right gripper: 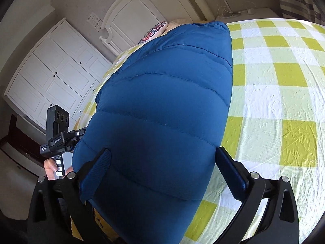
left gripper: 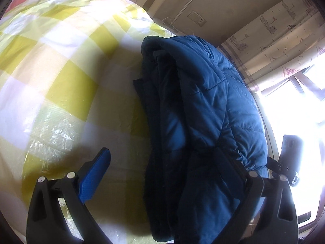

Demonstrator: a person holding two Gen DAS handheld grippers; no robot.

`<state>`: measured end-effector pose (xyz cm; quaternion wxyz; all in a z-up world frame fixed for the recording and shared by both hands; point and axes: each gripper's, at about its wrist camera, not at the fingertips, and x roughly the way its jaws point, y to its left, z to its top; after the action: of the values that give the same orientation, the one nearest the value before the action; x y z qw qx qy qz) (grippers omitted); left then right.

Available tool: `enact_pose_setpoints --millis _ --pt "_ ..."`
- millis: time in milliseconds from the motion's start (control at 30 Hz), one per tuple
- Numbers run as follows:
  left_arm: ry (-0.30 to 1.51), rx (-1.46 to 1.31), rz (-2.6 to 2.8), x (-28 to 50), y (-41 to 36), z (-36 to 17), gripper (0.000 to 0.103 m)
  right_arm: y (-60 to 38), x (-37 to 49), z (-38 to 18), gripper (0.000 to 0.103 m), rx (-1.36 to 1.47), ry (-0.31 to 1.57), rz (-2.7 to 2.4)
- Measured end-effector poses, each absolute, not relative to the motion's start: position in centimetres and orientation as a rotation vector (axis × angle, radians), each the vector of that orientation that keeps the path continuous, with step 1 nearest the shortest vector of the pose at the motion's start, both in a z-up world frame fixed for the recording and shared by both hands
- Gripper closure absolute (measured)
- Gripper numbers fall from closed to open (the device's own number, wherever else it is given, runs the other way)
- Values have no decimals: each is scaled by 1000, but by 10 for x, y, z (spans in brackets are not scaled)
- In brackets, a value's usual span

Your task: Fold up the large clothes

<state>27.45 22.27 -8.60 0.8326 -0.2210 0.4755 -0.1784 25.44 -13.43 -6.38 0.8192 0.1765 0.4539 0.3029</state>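
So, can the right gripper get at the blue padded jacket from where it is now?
Probably yes. The right gripper stands open with the blue padded jacket bulging between its fingers, and nothing lies in between.

Daylight is pouring through a window [left gripper: 294, 109] past patterned curtains [left gripper: 274, 46], while a white wardrobe [right gripper: 52, 77] and white headboard [right gripper: 142, 10] are standing along beige walls [left gripper: 223, 4].
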Motion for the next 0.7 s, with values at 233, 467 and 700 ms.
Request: enact_pose_setpoints --millis 233,467,700 --pt "949 -412 -375 267 219 -80 3 -138 258 -63 4 389 999 675" --pt "1015 -476 -439 280 216 -99 2 -149 262 -76 4 440 1021 693" --pt "1028 -472 -388 278 210 -96 2 -150 263 -74 4 438 1053 694"
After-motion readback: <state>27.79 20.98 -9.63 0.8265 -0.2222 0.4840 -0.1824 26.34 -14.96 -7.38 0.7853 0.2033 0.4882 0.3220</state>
